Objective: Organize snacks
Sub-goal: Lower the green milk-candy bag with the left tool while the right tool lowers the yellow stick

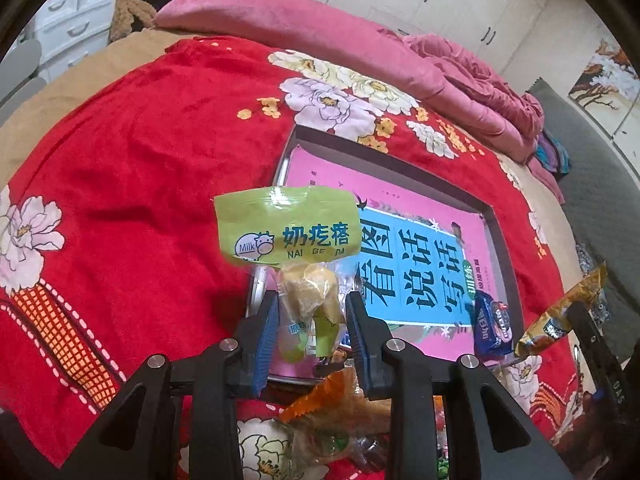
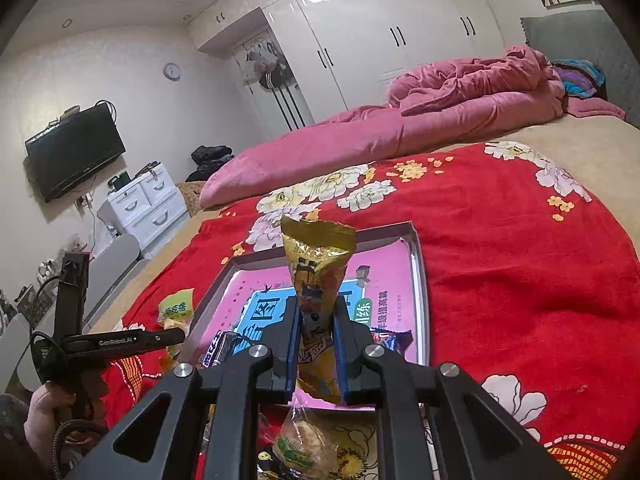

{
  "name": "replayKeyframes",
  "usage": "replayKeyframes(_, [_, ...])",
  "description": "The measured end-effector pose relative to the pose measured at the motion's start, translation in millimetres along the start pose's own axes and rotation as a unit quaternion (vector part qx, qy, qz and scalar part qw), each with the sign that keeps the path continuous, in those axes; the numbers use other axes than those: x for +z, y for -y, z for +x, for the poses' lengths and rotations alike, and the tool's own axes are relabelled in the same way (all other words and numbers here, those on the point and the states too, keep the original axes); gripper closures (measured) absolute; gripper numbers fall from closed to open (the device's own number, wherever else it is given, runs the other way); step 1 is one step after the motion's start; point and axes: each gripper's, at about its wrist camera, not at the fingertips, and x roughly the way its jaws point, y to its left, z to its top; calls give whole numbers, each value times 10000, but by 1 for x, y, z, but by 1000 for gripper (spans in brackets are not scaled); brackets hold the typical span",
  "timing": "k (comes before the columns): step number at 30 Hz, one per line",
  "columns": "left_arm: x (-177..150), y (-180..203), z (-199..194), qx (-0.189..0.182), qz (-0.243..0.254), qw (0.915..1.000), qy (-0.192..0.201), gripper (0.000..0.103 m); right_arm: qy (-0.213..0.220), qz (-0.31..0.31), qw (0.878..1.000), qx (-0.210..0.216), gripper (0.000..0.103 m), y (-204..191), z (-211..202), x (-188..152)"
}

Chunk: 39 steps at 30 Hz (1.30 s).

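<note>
left gripper (image 1: 310, 316): fingers closed on a green-topped milk snack bag (image 1: 286, 232), held upright over the near left edge of the tray (image 1: 502, 216). right gripper (image 2: 316, 340): fingers clamped narrow on a gold snack packet (image 2: 318, 252), upright above the tray's near edge. the tray sits on a red floral blanket (image 1: 140, 160) on the bed, lined with a pink and blue printed sheet (image 1: 416, 264). a blue cookie packet (image 1: 490, 326) lies at the tray's near right corner. more wrapped snacks (image 1: 340, 400) are piled just below the tray.
</note>
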Motion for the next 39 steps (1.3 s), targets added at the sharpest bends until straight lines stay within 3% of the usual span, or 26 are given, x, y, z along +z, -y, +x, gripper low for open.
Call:
replayKeyframes(21, [-9, 6, 22, -18, 158, 9993, -328, 68, -144, -66, 9999, -40, 87, -7, 23, -2])
replayKeyframes(39, [-17, 22, 31, -273, 294, 9980, -482, 68, -460, -126, 9989, -7, 87, -6, 41, -9])
